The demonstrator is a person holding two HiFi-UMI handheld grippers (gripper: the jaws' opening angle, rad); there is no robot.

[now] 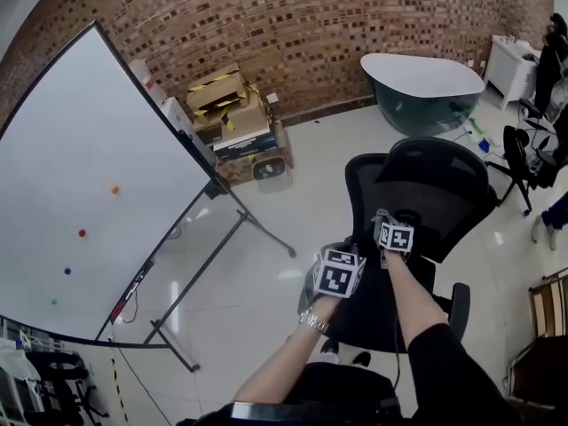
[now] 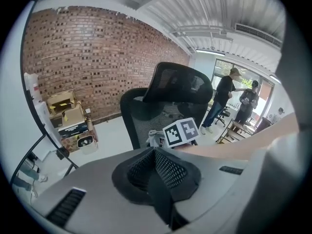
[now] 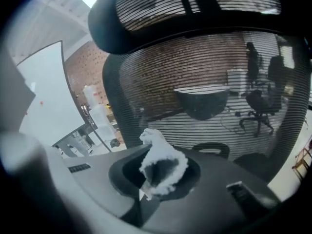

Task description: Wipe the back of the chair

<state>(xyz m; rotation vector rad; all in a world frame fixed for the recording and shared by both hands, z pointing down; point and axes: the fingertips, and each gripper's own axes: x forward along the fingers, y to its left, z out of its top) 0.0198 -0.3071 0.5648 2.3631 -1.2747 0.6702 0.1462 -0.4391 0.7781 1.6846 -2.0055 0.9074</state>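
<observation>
The black mesh office chair (image 1: 435, 189) stands at the right of the head view, its back turned towards me. My right gripper (image 3: 158, 172) is shut on a white cloth (image 3: 162, 161) and sits close behind the mesh backrest (image 3: 204, 82), below the headrest (image 3: 195, 9). In the head view the right gripper (image 1: 393, 234) is at the lower back of the chair. My left gripper (image 2: 156, 167) is shut with nothing in it. It hangs a little left of the right gripper's marker cube (image 2: 181, 131) and apart from the chair back (image 2: 165, 104). In the head view the left gripper (image 1: 337, 271) is beside the chair's left edge.
A big whiteboard (image 1: 80, 193) on a metal stand fills the left. Cardboard boxes (image 1: 232, 118) are stacked by the brick wall. A white tub (image 1: 424, 82) stands behind the chair. Other chairs (image 1: 524, 153) and people (image 2: 223, 101) are at the right.
</observation>
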